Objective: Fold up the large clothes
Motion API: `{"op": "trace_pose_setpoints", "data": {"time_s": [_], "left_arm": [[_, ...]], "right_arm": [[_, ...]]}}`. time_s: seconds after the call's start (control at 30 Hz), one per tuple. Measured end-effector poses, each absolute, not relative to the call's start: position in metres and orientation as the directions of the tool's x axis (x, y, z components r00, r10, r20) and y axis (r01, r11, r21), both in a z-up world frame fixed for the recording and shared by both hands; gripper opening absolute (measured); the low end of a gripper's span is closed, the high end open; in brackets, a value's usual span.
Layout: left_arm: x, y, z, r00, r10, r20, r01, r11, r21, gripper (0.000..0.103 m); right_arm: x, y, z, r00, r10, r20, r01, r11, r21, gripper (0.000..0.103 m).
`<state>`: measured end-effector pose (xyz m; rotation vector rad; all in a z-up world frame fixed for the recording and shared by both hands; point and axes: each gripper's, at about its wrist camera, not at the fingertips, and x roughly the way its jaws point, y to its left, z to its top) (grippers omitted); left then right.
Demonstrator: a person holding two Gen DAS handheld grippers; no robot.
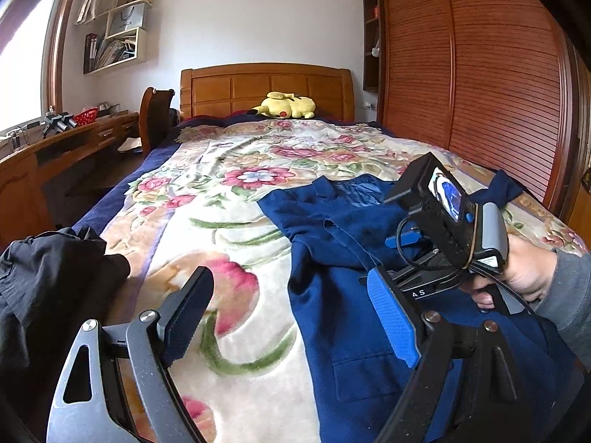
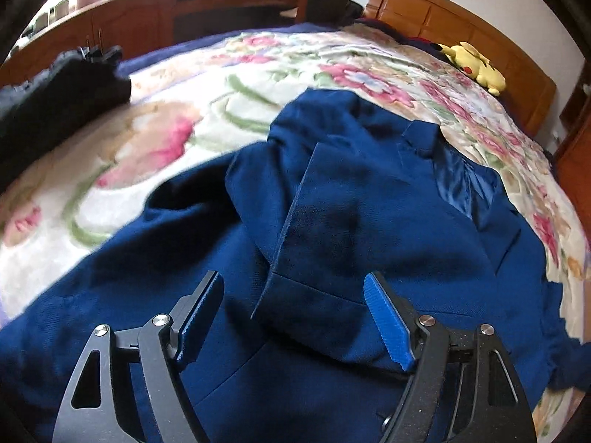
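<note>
A navy blue jacket [image 1: 332,243] lies spread on the floral bedspread [image 1: 229,199], collar toward the headboard. One sleeve [image 2: 325,214] is folded across its front. My left gripper [image 1: 291,302] is open and empty, above the jacket's left edge and the bedspread. My right gripper [image 2: 295,313] is open and empty, just above the sleeve's cuff [image 2: 306,306]. In the left wrist view the right gripper's body and the hand holding it [image 1: 524,269] sit over the jacket's right side.
A black garment [image 1: 48,277] lies heaped at the bed's left edge. A yellow plush toy [image 1: 284,105] rests by the wooden headboard [image 1: 266,86]. A desk [image 1: 55,147] and a chair [image 1: 155,118] stand left of the bed. A slatted wardrobe [image 1: 480,74] stands on the right.
</note>
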<state>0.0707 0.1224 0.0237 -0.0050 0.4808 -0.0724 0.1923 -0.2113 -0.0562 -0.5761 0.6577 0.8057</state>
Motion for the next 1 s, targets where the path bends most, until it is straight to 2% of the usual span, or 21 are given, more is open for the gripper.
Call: {"op": "trace_pose_setpoints", "data": {"time_s": [0.07, 0.1, 0.13, 0.17, 0.23, 0.27, 0.37, 0.67, 1.0], "left_arm": [[0.069, 0.123, 0.023, 0.884, -0.068, -0.462, 0.067, 0.998, -0.019, 0.086], [0.070, 0.123, 0.023, 0.883, -0.069, -0.463, 0.067, 0.998, -0.020, 0.086], [0.070, 0.124, 0.023, 0.883, -0.070, -0.465, 0.068, 0.997, -0.021, 0.086], [0.070, 0.123, 0.022, 0.882, -0.072, -0.465, 0.069, 0.997, -0.022, 0.086], [0.070, 0.121, 0.023, 0.882, -0.076, -0.465, 0.073, 0.997, -0.025, 0.086], [0.071, 0.120, 0.023, 0.882, -0.079, -0.465, 0.075, 0.997, -0.027, 0.086], [0.072, 0.113, 0.024, 0.879, -0.107, -0.465, 0.099, 0.994, -0.042, 0.086], [0.075, 0.086, 0.027, 0.876, -0.149, -0.458, 0.151, 0.988, -0.033, 0.086], [0.078, 0.065, 0.024, 0.863, -0.194, -0.467, 0.200, 0.979, -0.037, 0.086]], "right_arm": [[0.198, -0.211, -0.059, 0.538, 0.432, -0.724, -0.784, 0.572, -0.241, 0.058], [0.199, -0.213, -0.060, 0.542, 0.425, -0.725, -0.779, 0.576, -0.245, 0.056], [0.201, -0.215, -0.059, 0.539, 0.427, -0.726, -0.780, 0.578, -0.240, 0.047], [0.204, -0.217, -0.056, 0.534, 0.437, -0.724, -0.783, 0.579, -0.228, 0.031], [0.205, -0.222, -0.049, 0.543, 0.459, -0.703, -0.777, 0.592, -0.214, 0.012], [0.205, -0.227, -0.044, 0.547, 0.473, -0.690, -0.773, 0.601, -0.201, 0.009], [0.204, -0.243, -0.033, 0.558, 0.513, -0.652, -0.764, 0.625, -0.162, 0.005], [0.197, -0.322, -0.004, 0.679, 0.519, -0.520, -0.655, 0.747, -0.110, 0.004], [0.148, -0.422, 0.006, 0.761, 0.470, -0.447, -0.529, 0.848, -0.010, 0.004]]}}
